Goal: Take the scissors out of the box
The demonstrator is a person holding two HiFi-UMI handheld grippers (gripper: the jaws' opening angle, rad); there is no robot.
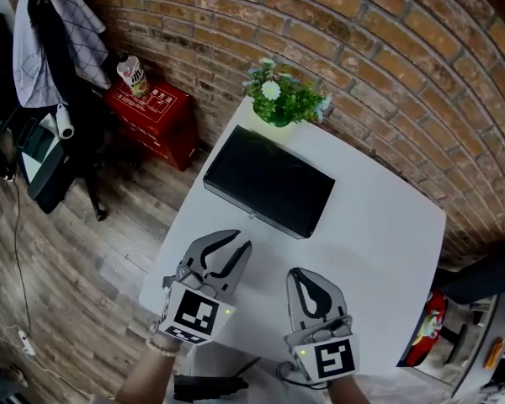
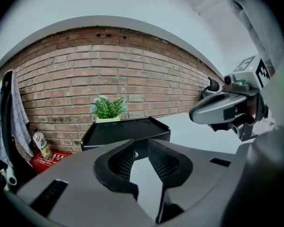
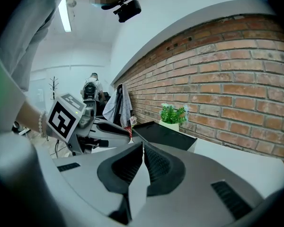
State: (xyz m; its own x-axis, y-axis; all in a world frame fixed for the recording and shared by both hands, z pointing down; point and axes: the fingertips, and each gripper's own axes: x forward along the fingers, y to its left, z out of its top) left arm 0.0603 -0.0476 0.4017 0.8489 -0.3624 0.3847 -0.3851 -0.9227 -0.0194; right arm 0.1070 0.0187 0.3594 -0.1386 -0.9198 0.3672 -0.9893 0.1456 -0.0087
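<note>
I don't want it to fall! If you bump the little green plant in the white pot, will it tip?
It might tip: the small green plant in a white pot looks wider than its pot. It's probably light, being smaller than the flat black box. It stands at the white table's far corner, so a shove could knock it off.

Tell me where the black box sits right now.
Head view, centre: the black box lies on the white table, next to the potted plant.

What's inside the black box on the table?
Only the closed top of the black box shows; its inside is covered, so no scissors can be seen.
</note>
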